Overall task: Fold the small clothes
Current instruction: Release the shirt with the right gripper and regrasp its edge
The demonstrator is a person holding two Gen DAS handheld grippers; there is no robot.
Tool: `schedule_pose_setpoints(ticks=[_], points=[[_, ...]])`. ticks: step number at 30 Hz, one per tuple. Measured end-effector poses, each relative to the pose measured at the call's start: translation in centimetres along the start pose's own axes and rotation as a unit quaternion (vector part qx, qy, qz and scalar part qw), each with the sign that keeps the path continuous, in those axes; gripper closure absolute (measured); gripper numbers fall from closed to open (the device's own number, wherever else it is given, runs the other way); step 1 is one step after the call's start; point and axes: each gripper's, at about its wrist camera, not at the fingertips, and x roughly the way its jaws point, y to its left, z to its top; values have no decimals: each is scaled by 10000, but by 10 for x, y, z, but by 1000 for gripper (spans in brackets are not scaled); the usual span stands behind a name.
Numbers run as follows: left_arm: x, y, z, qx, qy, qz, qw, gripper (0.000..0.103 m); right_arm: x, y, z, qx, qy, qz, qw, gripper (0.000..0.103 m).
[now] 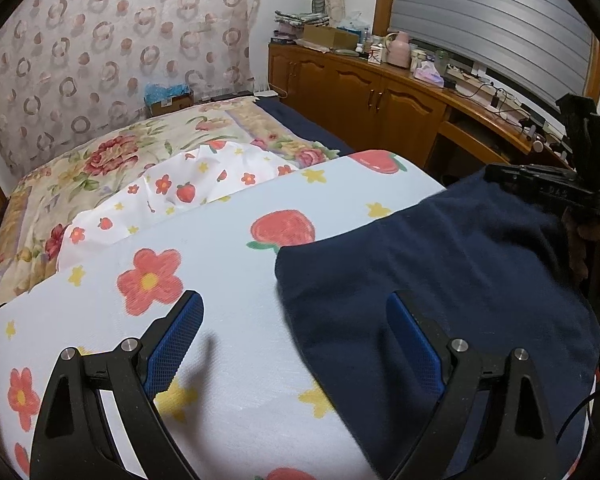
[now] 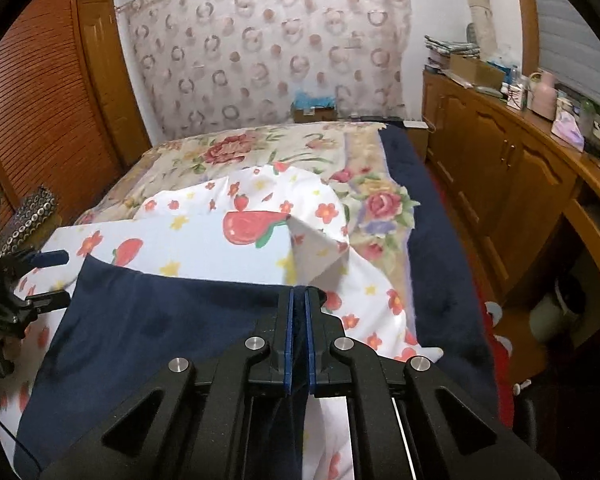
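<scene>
A navy blue garment [image 1: 440, 276] lies spread on a white sheet printed with strawberries and flowers [image 1: 220, 280]. My left gripper [image 1: 296, 316] is open, its fingers straddling the garment's left edge just above the sheet. My right gripper [image 2: 298, 300] is shut on the navy garment [image 2: 160, 320] at its far right edge. The right gripper also shows at the far right of the left wrist view [image 1: 500, 174]. The open left gripper shows at the left of the right wrist view [image 2: 56, 278], beside the garment's left corner.
A floral quilt [image 1: 112, 160] covers the far part of the bed, with a crumpled part of the strawberry sheet [image 2: 300, 216] on it. A wooden cabinet [image 1: 360, 88] with clutter runs along the right. A louvred wooden door [image 2: 32, 120] stands at the left.
</scene>
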Motion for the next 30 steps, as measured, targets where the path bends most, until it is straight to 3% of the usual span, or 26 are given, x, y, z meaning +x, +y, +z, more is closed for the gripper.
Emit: schedule_pose_setpoints(ticks=[3,5,7,9,16,24,27,28,30], points=[[4,2,0,2,42,-47,10000,19,6,0,-3,32,50,12,10000,80],[8,2,3,-20,117,-112,9999,32,6,8,-5,13,70,32,10000,55],[13,4,6,-45,176,-131,9997,51,4,11,-6,-38,126,154,9998,51],[15,5,7,-92,186,-161,9997,57,7,13,-8,-69,236,178,9995,44],[24,6,10,-175,280,-170,9993,63,31,-3,-9,234,607,478,9967,34],[29,3,9,-132,378,-257,9989,63,36,-21,-10,698,727,1161,9881,36],[30,2,9,-117,388,-262,9988,63,38,-22,-12,704,718,1314,9862,50],[29,1,9,-117,387,-279,9988,63,37,-21,-11,678,710,1390,9854,59],[29,-1,8,-93,380,-348,9986,74,33,-16,-12,551,653,1338,9873,72]])
